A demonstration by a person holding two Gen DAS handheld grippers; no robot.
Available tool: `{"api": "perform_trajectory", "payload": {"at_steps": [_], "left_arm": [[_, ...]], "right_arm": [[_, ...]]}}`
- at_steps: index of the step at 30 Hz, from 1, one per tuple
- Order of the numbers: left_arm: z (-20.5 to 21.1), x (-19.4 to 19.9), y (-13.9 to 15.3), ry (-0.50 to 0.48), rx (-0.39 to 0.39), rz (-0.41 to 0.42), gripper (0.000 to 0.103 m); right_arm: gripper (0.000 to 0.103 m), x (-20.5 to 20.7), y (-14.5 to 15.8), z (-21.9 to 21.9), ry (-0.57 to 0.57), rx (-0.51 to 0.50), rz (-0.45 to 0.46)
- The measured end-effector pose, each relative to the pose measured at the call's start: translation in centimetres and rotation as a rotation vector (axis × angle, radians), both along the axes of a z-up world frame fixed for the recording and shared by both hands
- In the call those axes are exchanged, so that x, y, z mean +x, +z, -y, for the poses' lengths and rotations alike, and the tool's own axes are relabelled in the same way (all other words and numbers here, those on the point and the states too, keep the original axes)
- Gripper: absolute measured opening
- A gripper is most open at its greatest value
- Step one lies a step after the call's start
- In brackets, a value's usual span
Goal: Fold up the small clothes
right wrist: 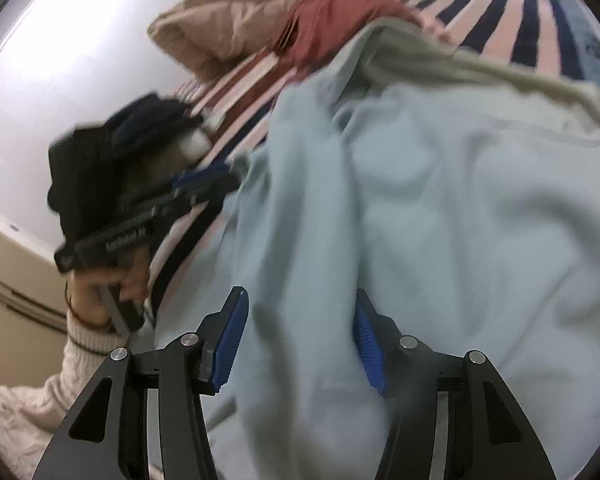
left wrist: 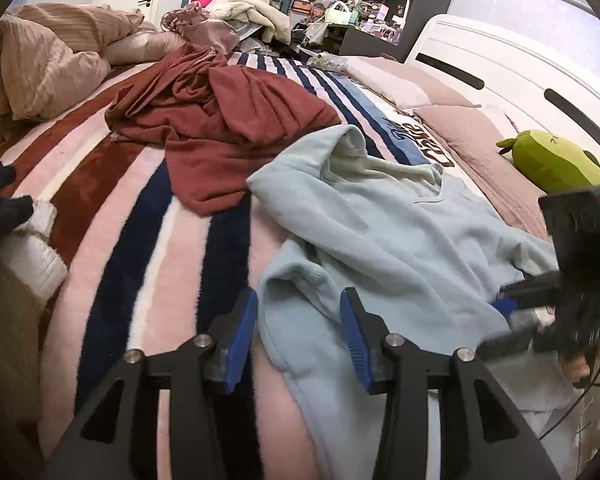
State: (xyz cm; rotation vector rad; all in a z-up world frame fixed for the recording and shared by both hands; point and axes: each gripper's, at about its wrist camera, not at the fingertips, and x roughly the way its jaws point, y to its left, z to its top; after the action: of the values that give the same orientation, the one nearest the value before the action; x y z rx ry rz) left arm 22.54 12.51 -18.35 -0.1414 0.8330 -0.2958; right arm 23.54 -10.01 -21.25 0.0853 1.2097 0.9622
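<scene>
Left tool: released, jaws apart over hoodie hem
Right tool: released, jaws apart, cloth between
Hoodie: light blue, spread on striped blanket
Red garment: crumpled beyond hoodie

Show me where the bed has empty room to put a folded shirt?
Striped blanket lies bare between the crumpled dark red garment and the white knitted cloth. Crowded: light blue hoodie on the right, beige duvet at the far left.
</scene>
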Motion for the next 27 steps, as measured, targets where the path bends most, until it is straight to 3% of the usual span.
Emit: {"api": "perform_trajectory", "payload": {"at_steps": [1,3,4,7,11,12,14,18,23,24,26,27], "left_arm": [[0.2,0.1,-0.1,-0.002,0.012,-0.004,0.040],[0.6,0.3,-0.5,0.004,0.037,-0.014,0.040],[0.7,0.4,-0.8,0.011,0.047,-0.022,0.040],[0.7,0.7,-1.5,0.038,0.075,-0.031,0.036],[0.2,0.8,-2.0,0.083,0.111,-0.034,0.009],[0.0,0.8,-2.0,0.089,0.106,-0.036,0.009],[-0.5,0.7,-2.1,0.091,0.076,-0.045,0.009],[0.1,0.5,-2.1,0.089,0.120,-0.036,0.009],[0.6,0.1,-1.8,0.085,0.162,-0.030,0.011],[0.5,-0.1,-1.6,0.075,0.151,-0.035,0.015],[0.7,-0.9,-1.0,0.035,0.130,-0.027,0.033],[0.9,-1.5,-0.5,0.021,0.128,-0.012,0.034]], "right_arm": [[0.047,-0.3,-0.2,-0.3,0.008,-0.015,0.008],[0.015,-1.0,-0.2,-0.3,-0.014,-0.108,0.097],[0.004,-1.0,-0.3,0.1,-0.045,-0.148,0.125],[0.002,-1.6,0.4,0.5,-0.092,-0.187,0.202],[0.001,-2.0,1.4,1.7,-0.157,-0.214,0.259],[0.001,-2.0,1.5,2.2,-0.175,-0.220,0.267],[0.001,-2.1,1.8,4.2,-0.198,-0.223,0.252],[0.002,-1.8,1.3,5.5,-0.258,-0.240,0.230],[0.007,-2.7,1.9,7.1,-0.254,-0.152,0.143],[0.010,-3.2,2.4,7.7,-0.252,-0.139,0.144],[0.033,-4.8,3.4,9.1,-0.254,-0.131,0.161],[0.037,-5.6,3.8,9.9,-0.255,-0.136,0.172]]}}
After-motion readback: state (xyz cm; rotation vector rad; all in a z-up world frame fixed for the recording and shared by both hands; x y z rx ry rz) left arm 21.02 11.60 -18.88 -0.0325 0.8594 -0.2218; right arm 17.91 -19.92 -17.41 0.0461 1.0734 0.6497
